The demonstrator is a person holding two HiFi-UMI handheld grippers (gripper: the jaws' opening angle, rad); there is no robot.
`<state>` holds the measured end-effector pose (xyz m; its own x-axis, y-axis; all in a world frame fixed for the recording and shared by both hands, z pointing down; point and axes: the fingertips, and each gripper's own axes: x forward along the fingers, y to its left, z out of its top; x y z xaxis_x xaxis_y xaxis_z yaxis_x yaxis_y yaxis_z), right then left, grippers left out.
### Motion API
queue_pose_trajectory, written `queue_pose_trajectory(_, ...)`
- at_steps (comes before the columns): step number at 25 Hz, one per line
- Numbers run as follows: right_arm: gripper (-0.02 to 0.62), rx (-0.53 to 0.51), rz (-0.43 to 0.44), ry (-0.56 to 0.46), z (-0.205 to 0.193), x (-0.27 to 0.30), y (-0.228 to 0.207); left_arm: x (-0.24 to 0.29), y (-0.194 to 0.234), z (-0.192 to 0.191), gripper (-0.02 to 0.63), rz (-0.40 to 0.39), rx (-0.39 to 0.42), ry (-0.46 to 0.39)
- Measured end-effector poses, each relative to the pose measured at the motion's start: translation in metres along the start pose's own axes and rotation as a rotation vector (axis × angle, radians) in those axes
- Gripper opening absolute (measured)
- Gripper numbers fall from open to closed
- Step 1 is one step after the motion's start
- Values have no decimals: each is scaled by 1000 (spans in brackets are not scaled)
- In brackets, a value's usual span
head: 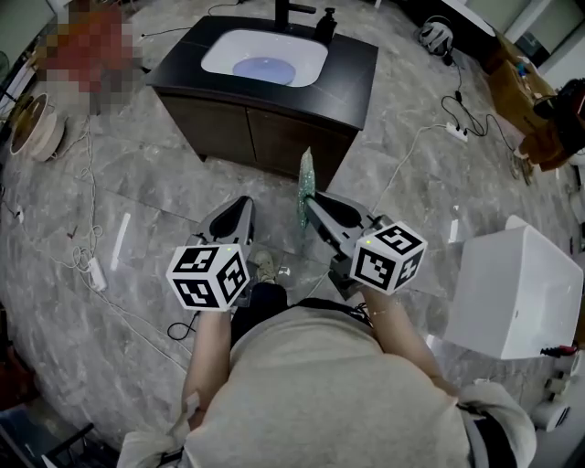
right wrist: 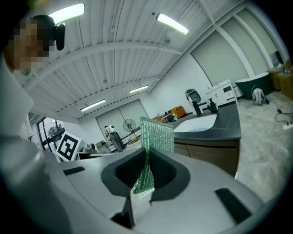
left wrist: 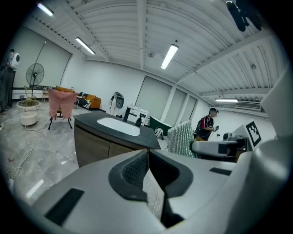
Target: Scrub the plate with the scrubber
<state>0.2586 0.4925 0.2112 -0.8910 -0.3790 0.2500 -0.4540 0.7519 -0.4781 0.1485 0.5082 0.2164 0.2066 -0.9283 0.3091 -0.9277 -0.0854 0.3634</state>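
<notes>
I had both claws out in front of me over the grey marble floor (head: 137,183), well short of the cabinet (head: 247,132) that stood at my twelve o'clock. The left claw (head: 241,207) was pressed together with nothing in it; in the left gripper view its dark pads (left wrist: 132,169) met at the tips (left wrist: 147,153) and only the floor showed past them. The right claw (head: 312,203) pinched the scrubber (head: 305,186), a green glittery mesh pad standing upright on its edge. In the right gripper view the pad (right wrist: 156,135) rose out of the pressed-together tips (right wrist: 147,159), and its lower corner sat deep between the pads.

From the left claw, the scrubber (left wrist: 181,137) was at about two o'clock, just beside it.

The plate (head: 265,69), pale blue and round, lay flat in the white sink (head: 219,47), well apart from both claws. The sink was sunk in the dark counter (head: 352,69), and a black faucet (head: 285,11) and a dark soap bottle (head: 325,24) stood at its far rim, toward one o'clock.

A white box (head: 512,288) stood on the floor at my three o'clock. Cables (head: 87,247) trailed at nine o'clock. Behind the scrubber in the left gripper view, a person (left wrist: 207,128) stood far off.
</notes>
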Motion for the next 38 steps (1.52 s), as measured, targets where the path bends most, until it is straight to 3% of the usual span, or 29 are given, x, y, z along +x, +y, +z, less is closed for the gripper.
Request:
queue_pose_trajectory(4,48,0,-20,-17,30,45,-13,35,30,29,26,-33,12,19)
queue_pose_trajectory(15,48,15,-73,-72,64,123,-35,85,91,68,26,-103,40,45)
queue_pose_trajectory(27,49,33,-69,-30,77,170,-59,111,130,70,26,-83,-3,78)
queue_pose_trajectory(38,51,45,-25,-37,120,236,-113,173,174,105,26,-35,6,68)
